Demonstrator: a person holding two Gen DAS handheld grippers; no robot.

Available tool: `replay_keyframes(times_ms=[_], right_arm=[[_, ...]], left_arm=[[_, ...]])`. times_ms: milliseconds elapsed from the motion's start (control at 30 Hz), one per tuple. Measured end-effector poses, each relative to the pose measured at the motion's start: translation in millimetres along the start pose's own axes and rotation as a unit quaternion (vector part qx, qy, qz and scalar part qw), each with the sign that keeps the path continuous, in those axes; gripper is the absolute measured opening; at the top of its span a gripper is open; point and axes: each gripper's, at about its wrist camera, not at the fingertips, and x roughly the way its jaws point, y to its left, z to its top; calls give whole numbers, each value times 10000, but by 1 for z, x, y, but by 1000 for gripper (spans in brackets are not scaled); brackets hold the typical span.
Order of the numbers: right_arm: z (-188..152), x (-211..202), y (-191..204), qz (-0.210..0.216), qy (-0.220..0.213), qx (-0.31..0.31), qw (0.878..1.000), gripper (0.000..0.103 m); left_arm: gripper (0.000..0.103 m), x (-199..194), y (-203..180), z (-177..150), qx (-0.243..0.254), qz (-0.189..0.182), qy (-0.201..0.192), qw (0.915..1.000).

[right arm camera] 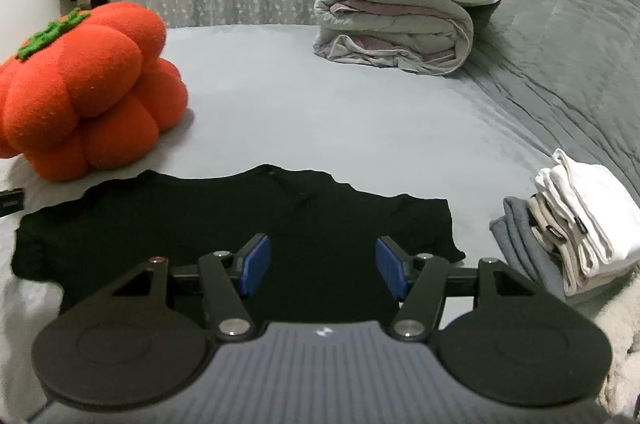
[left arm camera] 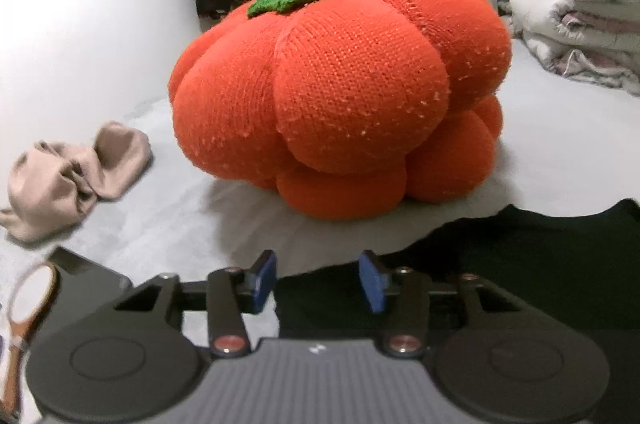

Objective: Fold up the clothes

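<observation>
Black T-shirt [right arm camera: 248,224] lies flat on the grey bed [right arm camera: 320,111], neck away from the camera and sleeves out to both sides. The right gripper [right arm camera: 318,266] hangs over the middle of the shirt. Its blue pads are wide apart and hold nothing. The left gripper [left arm camera: 318,282] is over the shirt's left edge, with one pad above the bed sheet and one above the black cloth. It is open too, and holds nothing. A big orange pumpkin pillow [left arm camera: 340,91] sits just past the shirt. A stack of folded clothes [right arm camera: 572,224] sits to the right, near the shirt's sleeve.
</observation>
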Motion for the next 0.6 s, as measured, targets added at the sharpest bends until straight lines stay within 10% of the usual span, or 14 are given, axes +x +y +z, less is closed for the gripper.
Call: replay_keyframes(times_ms=[433, 467, 533, 600], right_arm=[[-143, -61, 79, 1959, 115, -1011, 9753, 69], [-151, -61, 87, 2033, 140, -1053, 9733, 65], [-164, -60, 103, 2120, 167, -1185, 9699, 19], [-175, -55, 113, 2123, 284, -1216, 9692, 9]], left_arm=[[54, 40, 53, -41, -1342, -619, 701, 9865], [53, 39, 51, -43, -1319, -633, 642, 9872], [51, 42, 48, -45, -1243, -660, 604, 9882], [42, 44, 47, -48, -1240, -721, 606, 9878]])
